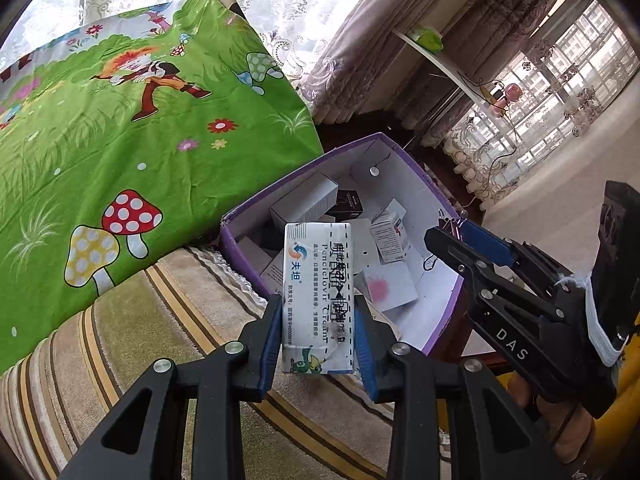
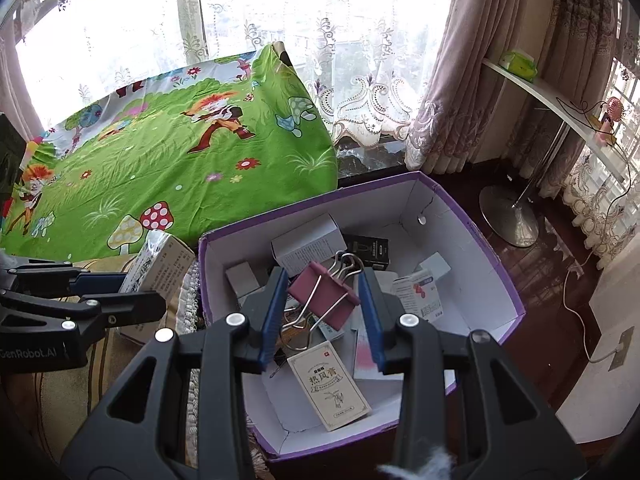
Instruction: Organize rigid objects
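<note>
My left gripper (image 1: pixel 318 320) is shut on a white and blue cream box (image 1: pixel 318 292), held upright just before the near left rim of a purple cardboard box (image 1: pixel 236 236). In the right wrist view that gripper (image 2: pixel 132 292) sits left of the purple box (image 2: pixel 500 280) with the cream box (image 2: pixel 160 268) in it. My right gripper (image 2: pixel 322 304) is shut on a pink binder clip (image 2: pixel 322 296), held over the purple box's inside. The right gripper also shows in the left wrist view (image 1: pixel 452 236), over the box's right rim. Several small cartons (image 2: pixel 332 384) lie inside the box.
A green cartoon cloth (image 1: pixel 120 140) covers a raised surface to the left. A striped beige cushion (image 1: pixel 140 340) lies under my left gripper. Curtains (image 2: pixel 460 80), a white shelf (image 2: pixel 552 96) and a round metal stand base (image 2: pixel 508 216) are behind and right of the box, over a dark wood floor.
</note>
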